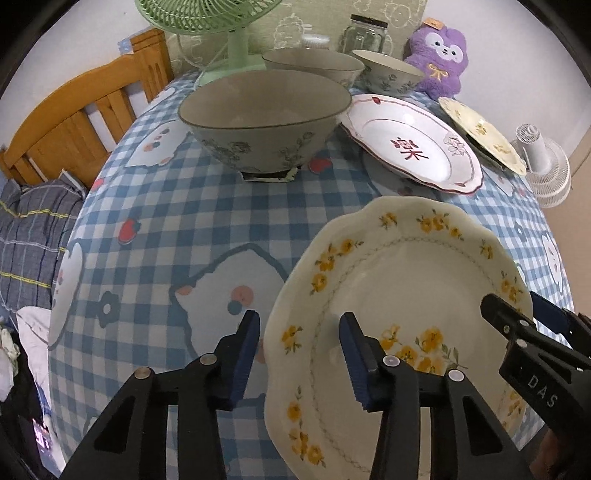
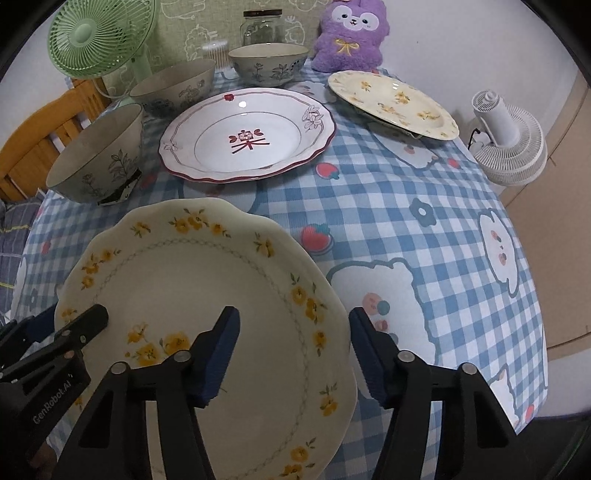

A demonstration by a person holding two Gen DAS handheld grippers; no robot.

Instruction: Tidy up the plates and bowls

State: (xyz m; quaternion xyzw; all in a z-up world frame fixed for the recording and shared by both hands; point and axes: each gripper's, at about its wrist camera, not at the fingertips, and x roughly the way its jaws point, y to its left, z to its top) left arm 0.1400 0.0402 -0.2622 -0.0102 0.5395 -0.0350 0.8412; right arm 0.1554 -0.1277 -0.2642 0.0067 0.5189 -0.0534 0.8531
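A cream plate with yellow flowers (image 1: 406,277) (image 2: 184,288) lies at the near edge of the checked tablecloth. My left gripper (image 1: 301,321) straddles its left rim, one finger outside on the cloth and one over the plate's well, with the pads clear of the rim. My right gripper (image 2: 293,314) straddles the right rim the same way, its outer pad close to the edge. Each gripper shows in the other's view: the right gripper (image 1: 517,310) and the left gripper (image 2: 66,321). Behind lie a white plate with red markings (image 2: 247,136), a second yellow-flowered plate (image 2: 395,103) and three grey floral bowls (image 1: 266,118) (image 1: 314,64) (image 1: 388,74).
A green desk fan (image 1: 207,18), a glass jar (image 1: 365,33) and a purple plush toy (image 1: 439,55) stand along the back. A white fan (image 2: 509,140) sits off the right edge. A wooden bed frame (image 1: 74,122) and bedding lie to the left.
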